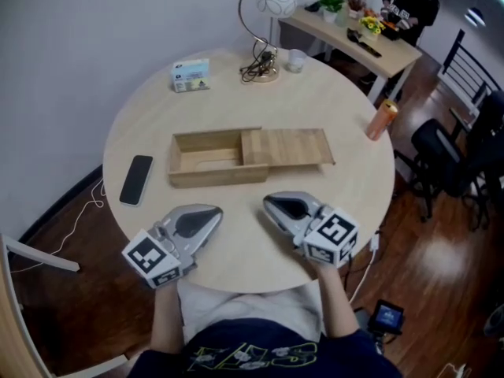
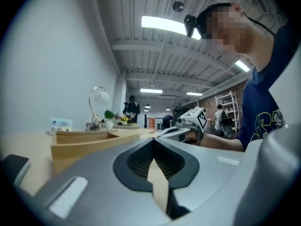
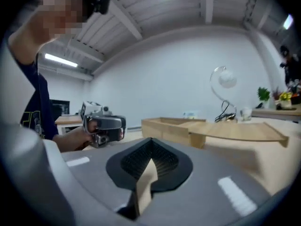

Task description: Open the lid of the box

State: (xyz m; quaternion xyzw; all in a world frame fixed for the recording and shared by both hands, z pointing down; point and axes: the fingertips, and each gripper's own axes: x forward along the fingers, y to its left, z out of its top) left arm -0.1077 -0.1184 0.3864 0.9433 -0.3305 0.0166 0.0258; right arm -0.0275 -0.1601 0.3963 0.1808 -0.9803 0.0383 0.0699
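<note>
Both tongs sit low in frame at the near rim of the round table (image 1: pixel 236 93): left gripper (image 1: pixel 211 213) and right gripper (image 1: pixel 270 203), tips aimed at the wooden box (image 1: pixel 206 157) at frame centre. Its sliding lid (image 1: pixel 287 148) is drawn roughly halfway and overhangs the right end. Phone (image 1: pixel 137 179) at left, orange container (image 1: pixel 382 120) at right, lamp (image 1: pixel 268 6) at upper centre, all well apart from the box. Bare tabletop lies right of the lid. Left gripper view: jaws pressed together, nothing between. Right gripper view: likewise closed, empty; overhanging lid at right. Judgement: light, stiff, smooth wood. The lid likely runs in grooves, so pinch its free end and brace the box.
</note>
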